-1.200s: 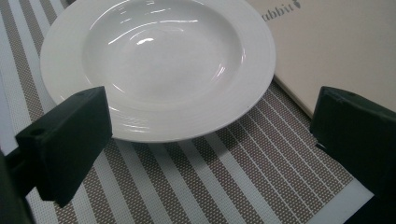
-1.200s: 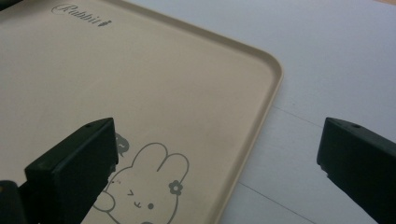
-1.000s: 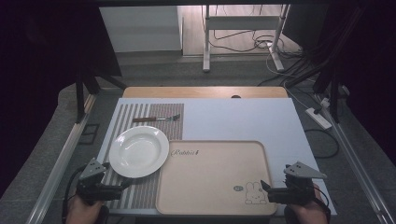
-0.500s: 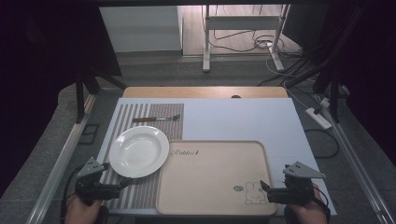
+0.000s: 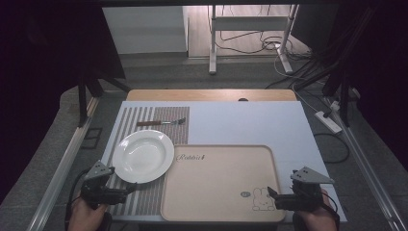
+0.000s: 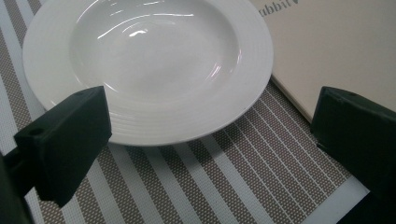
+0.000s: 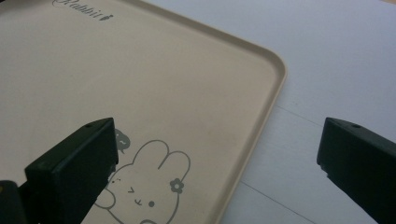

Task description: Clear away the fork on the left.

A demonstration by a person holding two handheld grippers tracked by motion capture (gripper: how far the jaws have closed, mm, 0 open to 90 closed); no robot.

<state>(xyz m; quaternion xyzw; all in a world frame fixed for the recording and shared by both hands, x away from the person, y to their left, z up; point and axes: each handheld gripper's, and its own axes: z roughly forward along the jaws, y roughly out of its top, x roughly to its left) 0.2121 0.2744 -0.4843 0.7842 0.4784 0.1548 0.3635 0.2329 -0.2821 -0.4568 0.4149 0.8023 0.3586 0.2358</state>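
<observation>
**Early stage: grippers poised, nothing picked up yet**

Far left, the left gripper (image 5: 122,191) sits low at the near-left corner of the table, over the striped placemat (image 5: 144,202). Its jaws stand wide apart, released, nothing between them. In the left gripper view the white plate (image 6: 149,65) lies straight ahead of the jaws, its near rim just beyond their tips and apparently not touched. The plate rests flat on the placemat, with its right edge just beside or slightly over the left rim of the beige tray (image 5: 221,149); which one cannot be told from here. Behind the plate, a fork (image 5: 161,122) lies across the far end of the placemat, well apart from both grippers.

Centre: the tray lies flat on the pale table cover (image 5: 250,120), with "Rabbit" lettering at its far-left corner and a bunny print (image 5: 260,199) at its near-right corner. The tray carries nothing.

Right: the right gripper (image 5: 272,195) hovers at the tray's near-right corner, jaws also spread wide and empty. In the right gripper view they straddle the tray's right rim (image 7: 261,116), with the bunny near one jaw.

Judgement: the work looks barely begun. Plate and fork are not on the tray and no grasp is made. Likely left to do: close on the plate, lift it, set it on the tray, then handle the fork.
</observation>
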